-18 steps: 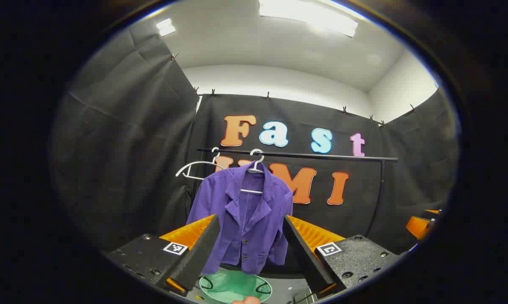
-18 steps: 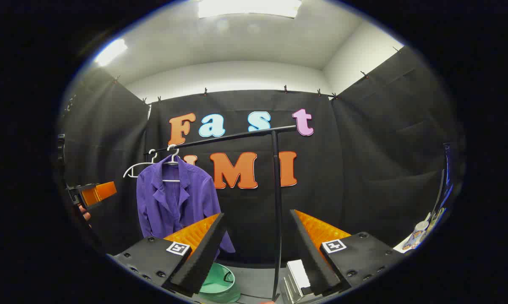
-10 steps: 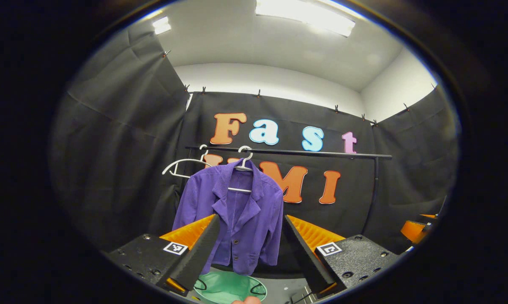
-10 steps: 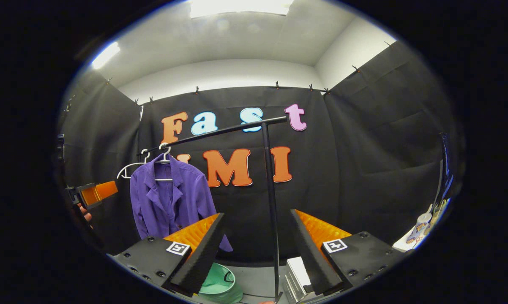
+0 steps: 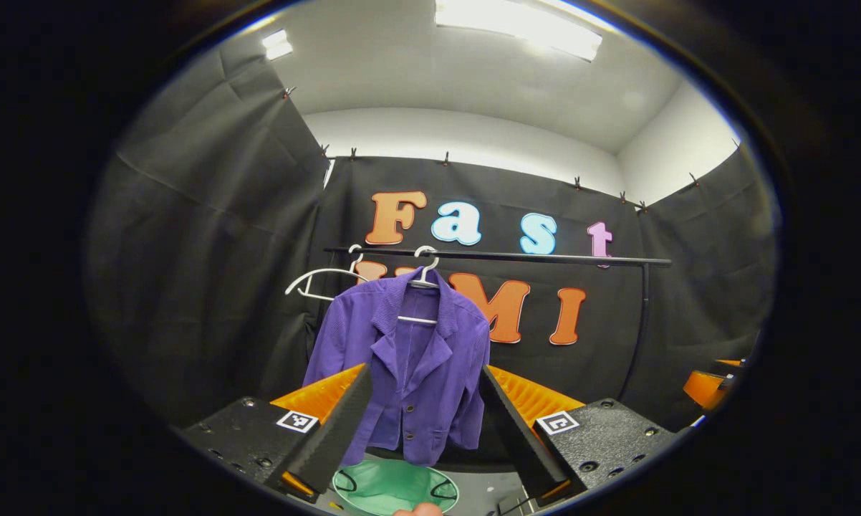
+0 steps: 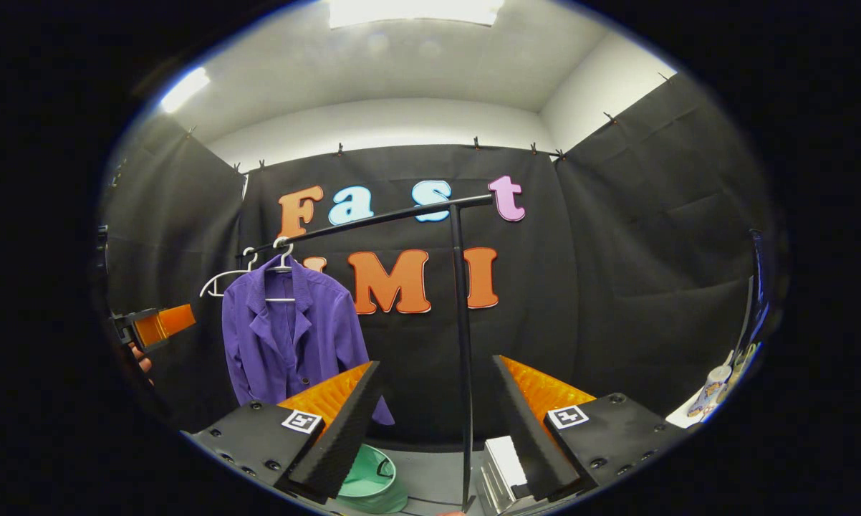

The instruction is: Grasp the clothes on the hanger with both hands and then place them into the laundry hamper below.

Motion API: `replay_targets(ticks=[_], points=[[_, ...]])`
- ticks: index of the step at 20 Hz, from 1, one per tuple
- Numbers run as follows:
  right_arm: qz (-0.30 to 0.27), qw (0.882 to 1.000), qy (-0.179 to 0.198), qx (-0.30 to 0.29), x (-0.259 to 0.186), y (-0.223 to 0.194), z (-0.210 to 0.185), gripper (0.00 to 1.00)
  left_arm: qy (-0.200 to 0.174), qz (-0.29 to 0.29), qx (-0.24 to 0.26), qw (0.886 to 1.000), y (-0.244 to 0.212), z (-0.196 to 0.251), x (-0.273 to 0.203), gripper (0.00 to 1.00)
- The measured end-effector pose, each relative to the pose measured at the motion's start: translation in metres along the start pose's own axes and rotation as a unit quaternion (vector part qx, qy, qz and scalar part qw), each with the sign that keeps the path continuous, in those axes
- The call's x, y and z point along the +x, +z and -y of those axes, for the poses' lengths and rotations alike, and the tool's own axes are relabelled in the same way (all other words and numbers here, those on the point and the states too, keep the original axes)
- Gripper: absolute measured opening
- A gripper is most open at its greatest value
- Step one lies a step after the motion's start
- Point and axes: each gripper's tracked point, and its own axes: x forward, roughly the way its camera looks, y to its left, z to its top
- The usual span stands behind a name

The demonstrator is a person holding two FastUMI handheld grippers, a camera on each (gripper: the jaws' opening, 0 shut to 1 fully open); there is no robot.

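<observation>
A purple jacket [image 5: 409, 373] hangs on a white hanger [image 5: 423, 276] from a black rail [image 5: 516, 256]. Below it stands a green laundry hamper [image 5: 395, 489]. My left gripper [image 5: 420, 419] is open, well short of the jacket, which shows between its fingers. In the right gripper view the jacket [image 6: 287, 337] hangs left of centre and the hamper [image 6: 373, 476] sits behind my left finger. My right gripper [image 6: 434, 423] is open with nothing in it, facing the rail's upright post [image 6: 463, 358]. The left gripper [image 6: 155, 326] appears at the far left edge there.
An empty white hanger [image 5: 319, 281] hangs left of the jacket on the rail. A white box-like object [image 6: 506, 466] lies on the floor by the post. Small items [image 6: 710, 390] sit on a surface at the far right. The right gripper [image 5: 710, 383] shows at the left view's right edge.
Both views have shifted only slightly; the jacket sits a little more to the right in the left gripper view than half a second ago. Both grippers stay open and nothing has been grasped.
</observation>
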Motion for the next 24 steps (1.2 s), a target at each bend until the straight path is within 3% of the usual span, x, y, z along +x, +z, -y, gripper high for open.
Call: replay_targets(ticks=[4,5,6,9,12,14,15,16,19,20,22,24], points=[[0.0,1.0,0.006,0.005,-0.001,-0.001,-0.002,0.94,0.01,-0.001,0.006,1.0,0.001,-0.004,-0.004,0.95],[0.0,1.0,0.007,0.007,-0.001,-0.001,-0.001,1.0,0.012,0.0,0.006,1.0,0.002,-0.005,-0.006,0.95],[0.0,1.0,0.007,0.009,-0.001,-0.001,0.0,0.94,0.014,0.0,0.004,1.0,0.002,-0.005,-0.007,0.96],[0.001,1.0,0.007,0.017,-0.001,-0.001,0.001,1.0,0.02,-0.005,0.003,1.0,0.002,-0.008,-0.008,0.92],[-0.003,1.0,0.018,0.025,0.001,-0.006,-0.006,1.0,0.035,-0.007,0.003,0.999,0.003,-0.021,-0.01,0.95],[-0.006,0.999,0.029,0.031,0.005,-0.011,-0.014,0.94,0.047,-0.018,-0.001,0.999,-0.003,-0.031,-0.009,0.95],[-0.005,0.999,0.039,0.035,0.007,-0.011,-0.02,0.99,0.052,-0.022,-0.001,0.998,-0.005,-0.035,-0.008,0.92],[-0.002,0.998,0.046,0.039,0.013,-0.011,-0.027,0.94,0.06,-0.022,0.002,0.998,-0.005,-0.04,-0.005,0.92],[-0.003,0.998,0.056,0.04,0.04,-0.013,-0.046,0.98,0.079,-0.018,0.026,0.996,-0.006,-0.062,0.011,0.96],[0.001,0.997,0.062,0.037,0.051,-0.011,-0.056,0.89,0.083,-0.01,0.032,0.996,-0.004,-0.068,0.018,0.96],[0.008,0.998,0.065,0.021,0.079,-0.01,-0.079,0.89,0.093,-0.003,0.038,0.995,-0.01,-0.086,0.047,0.92],[0.006,0.998,0.057,0.007,0.113,-0.016,-0.108,0.89,0.087,-0.007,0.034,0.996,-0.023,-0.097,0.08,0.96]])
